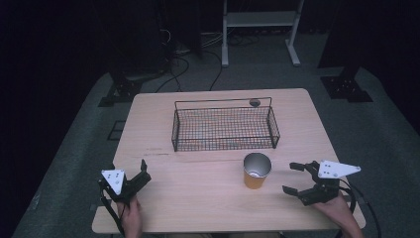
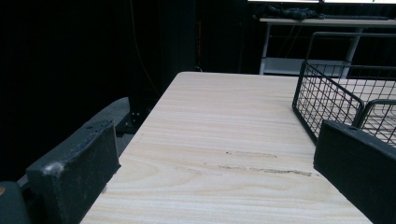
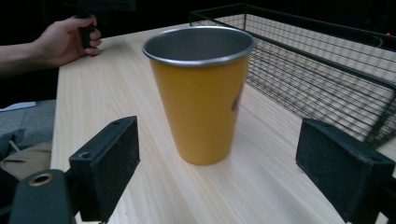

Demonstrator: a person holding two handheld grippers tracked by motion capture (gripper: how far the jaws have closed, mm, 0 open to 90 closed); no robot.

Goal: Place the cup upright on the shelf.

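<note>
The orange cup (image 1: 257, 171) stands upright on the table (image 1: 198, 193), mouth up, just in front of the wire basket (image 1: 224, 127). The right gripper (image 1: 295, 177) faces it nearby with jaws wide apart and nothing between them. The left gripper (image 1: 144, 170), well apart from the cup, also has its jaws spread.

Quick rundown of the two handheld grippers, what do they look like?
Both are black two-jaw tools. The left gripper and the right gripper each carry a pale three-cornered plate on top with small dark dots. The jaws end in flat, blocky black pads, scuffed and dusty at the edges. A brass-coloured ring sits by the right one's jaw base. Black cables trail from both. No sleeves visible at the wrists.
</note>
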